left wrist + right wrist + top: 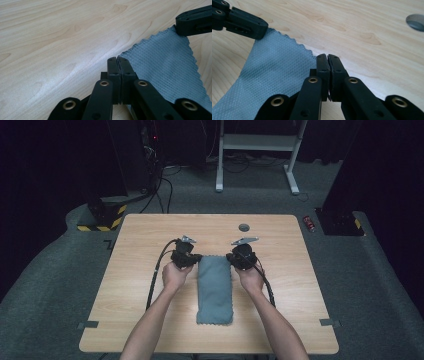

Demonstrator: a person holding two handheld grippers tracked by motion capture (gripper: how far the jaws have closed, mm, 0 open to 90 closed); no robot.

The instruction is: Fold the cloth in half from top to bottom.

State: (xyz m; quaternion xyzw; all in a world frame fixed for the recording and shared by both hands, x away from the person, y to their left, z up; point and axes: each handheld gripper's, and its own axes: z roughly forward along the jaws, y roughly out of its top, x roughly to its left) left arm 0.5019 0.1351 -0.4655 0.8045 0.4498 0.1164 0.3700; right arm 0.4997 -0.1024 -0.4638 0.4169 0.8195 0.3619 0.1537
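— Cloth (215,290) position: where does it lie?

— Grey cloth, folded into a long narrow strip, lies near the middle of the wooden table (140,320). Its long axis runs away from the person. The near short edge rests flat, well inside the table's near edge. The far short edge has a scalloped hem and sits between the two grippers.

— Left gripper (192,259) state?

— Jaws pressed together on the far left corner of the cloth. The left gripper view shows the two black pads closed flat against each other, with the grey weave (165,65) running out from that pinch toward the other gripper's jaw at the opposite corner.

— Right gripper (235,259)?

— Same condition, mirrored. Jaws closed on the far right corner; the right gripper view shows the hem (274,72) entering the closed pads.

— Open room around the work?

— Bare wood on both sides of the strip and a wide bare band beyond the grippers up to the far edge. One small round grey disc (244,227) lies in that band, well apart from the cloth. A cable (155,275) trails from the left gripper across the table beside the left forearm.

— Table edges?

— Rounded corners; a tape tab (88,324) at each near side.
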